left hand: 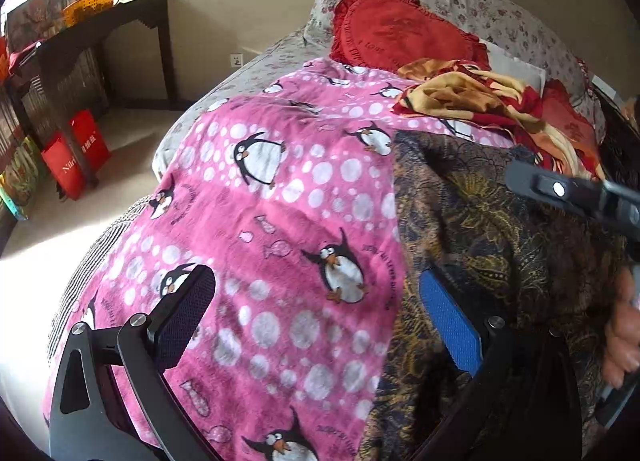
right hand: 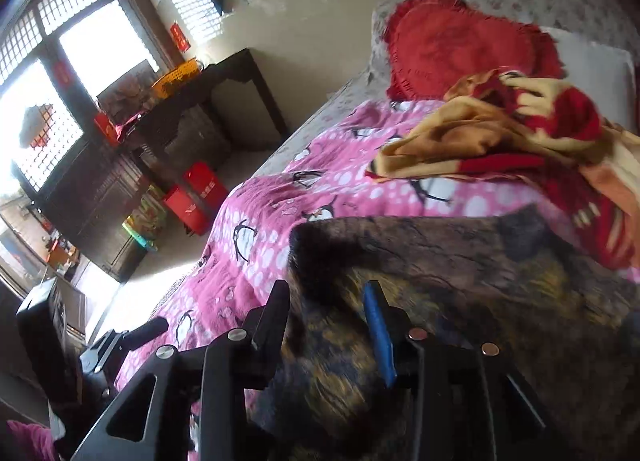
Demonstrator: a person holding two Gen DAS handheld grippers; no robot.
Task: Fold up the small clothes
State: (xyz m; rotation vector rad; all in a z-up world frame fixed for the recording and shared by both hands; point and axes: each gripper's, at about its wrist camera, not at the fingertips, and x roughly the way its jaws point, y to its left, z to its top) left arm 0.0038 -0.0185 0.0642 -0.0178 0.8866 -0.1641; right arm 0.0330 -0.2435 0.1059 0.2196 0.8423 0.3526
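A dark brown and gold patterned garment (left hand: 488, 245) lies spread on the pink penguin blanket (left hand: 280, 201), its left edge running down the picture. My left gripper (left hand: 320, 309) hovers open and wide over that edge. Its blue-padded finger is above the garment and the other is above the blanket, and nothing is gripped. In the right wrist view the same garment (right hand: 460, 261) is blurred, with a dark corner just ahead of my right gripper (right hand: 326, 313). Its jaws stand apart over the cloth, not pressing on it. A black finger (left hand: 556, 189) of that gripper enters the left wrist view from the right.
A yellow and red crumpled cloth (left hand: 472, 101) and a red frilled heart cushion (left hand: 396, 29) lie further up the bed. A person's hand (left hand: 624, 337) shows at the right edge. A dark table (right hand: 224, 101) and red bags (right hand: 196, 197) stand on the floor to the left.
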